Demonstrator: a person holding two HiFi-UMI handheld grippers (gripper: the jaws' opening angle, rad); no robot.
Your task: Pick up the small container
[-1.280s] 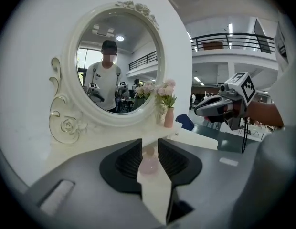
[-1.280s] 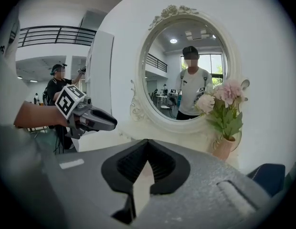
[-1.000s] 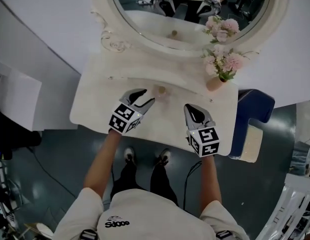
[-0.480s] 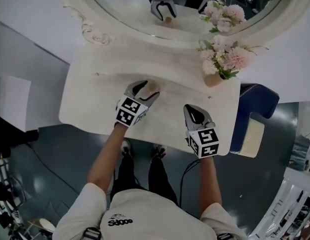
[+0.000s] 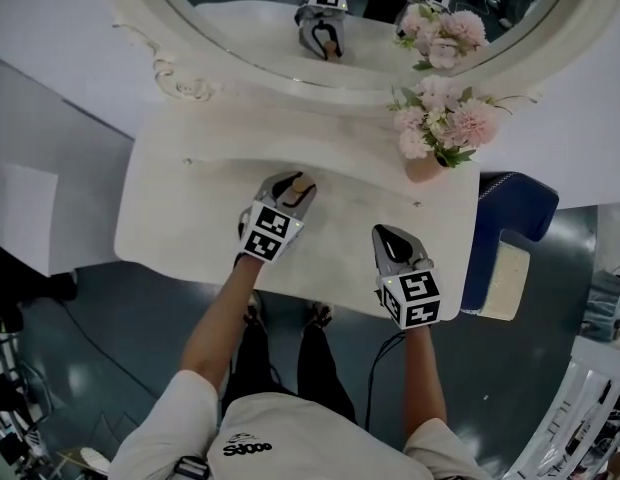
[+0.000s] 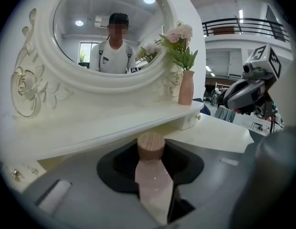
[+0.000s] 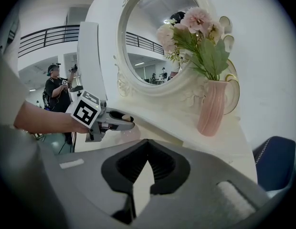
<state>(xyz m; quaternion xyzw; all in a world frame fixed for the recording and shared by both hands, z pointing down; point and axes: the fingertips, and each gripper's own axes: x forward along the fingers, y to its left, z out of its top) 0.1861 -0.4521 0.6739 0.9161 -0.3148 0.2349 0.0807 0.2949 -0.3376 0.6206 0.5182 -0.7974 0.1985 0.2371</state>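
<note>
Small container, at the middle of the desk near its back edge: enclosed by the closing jaws of the left gripper, grasp judged under way, firm straight lift required next; right gripper noted closed and empty.

So the head view is shot from high overhead, tilted steeply down onto the white dressing table. The left gripper view is set low and close in, pointed straight at the oval mirror. The right gripper view is aimed across the tabletop at a slant. The pink vase and mirror are caught by all three.
</note>
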